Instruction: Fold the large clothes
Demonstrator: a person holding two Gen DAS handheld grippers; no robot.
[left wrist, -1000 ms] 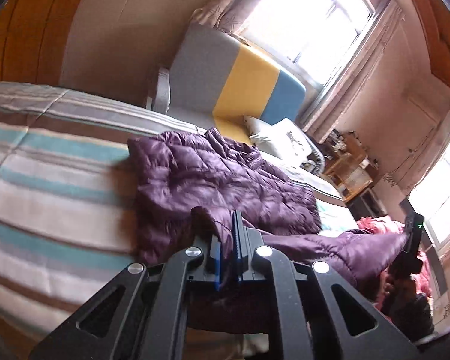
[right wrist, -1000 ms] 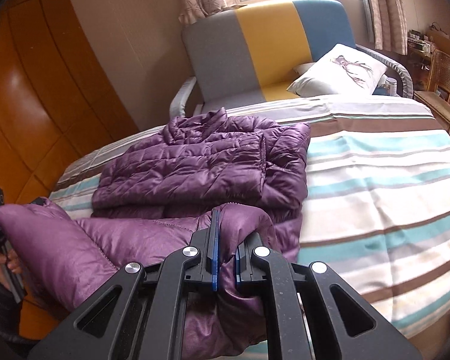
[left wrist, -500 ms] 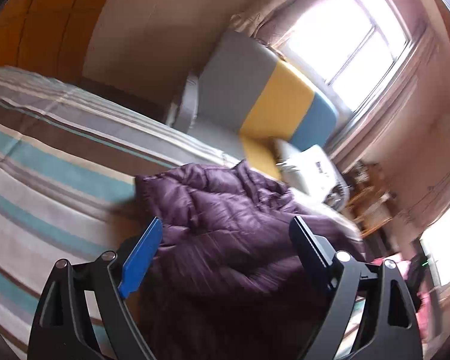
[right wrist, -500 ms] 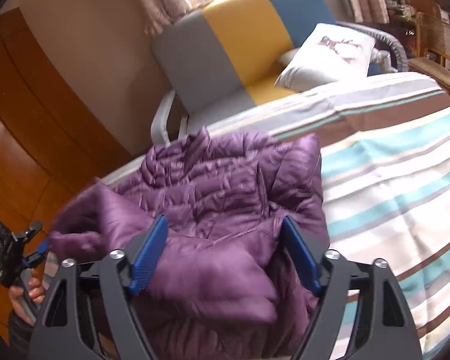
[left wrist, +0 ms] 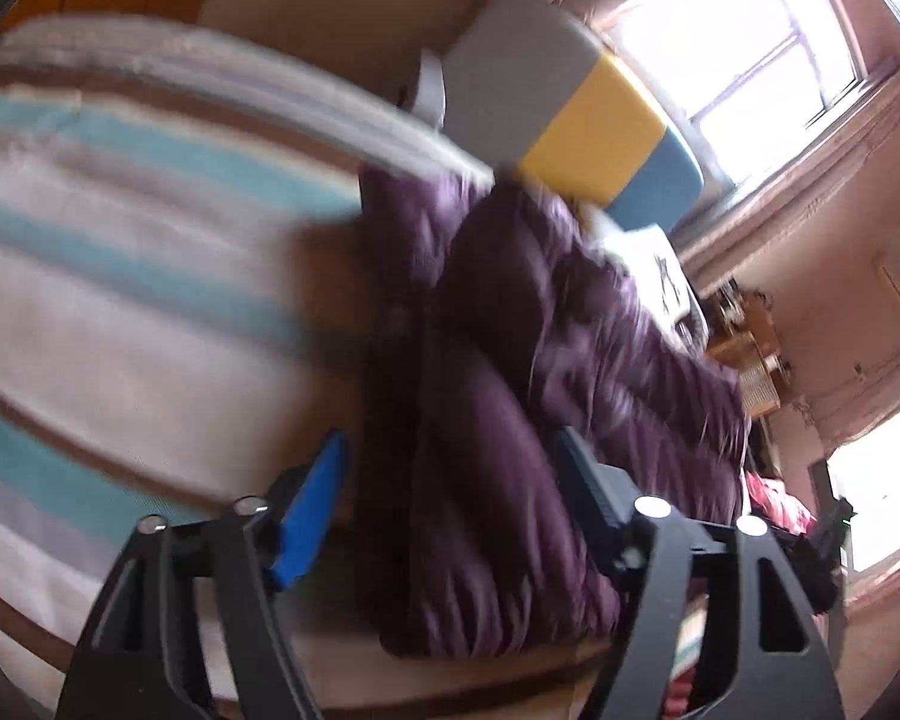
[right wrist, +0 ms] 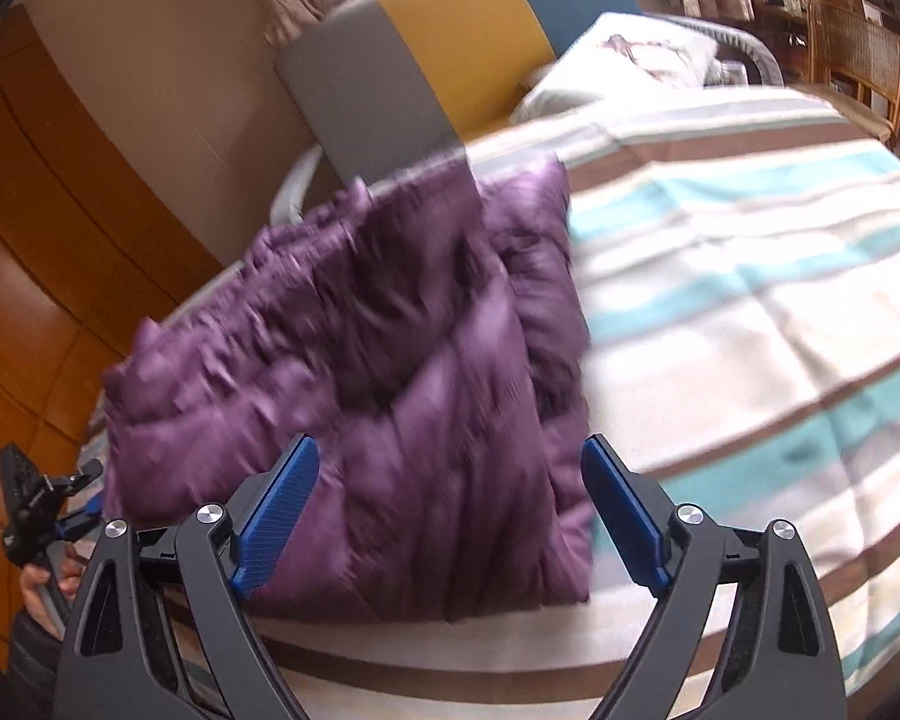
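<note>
The purple puffer jacket (right wrist: pixel 390 396) lies on the striped bed (right wrist: pixel 750 312), near its front edge, already doubled over into a thick, roughly square bundle, so the main folds look done. The right tongs (right wrist: pixel 450 516) stand spread wide and are opening further, the pads clear of the cloth; the left tongs (left wrist: pixel 450 510) are closing from a wide spread, the jacket's near edge between them but not yet pinched. What seems left is tidying or one last fold.
</note>
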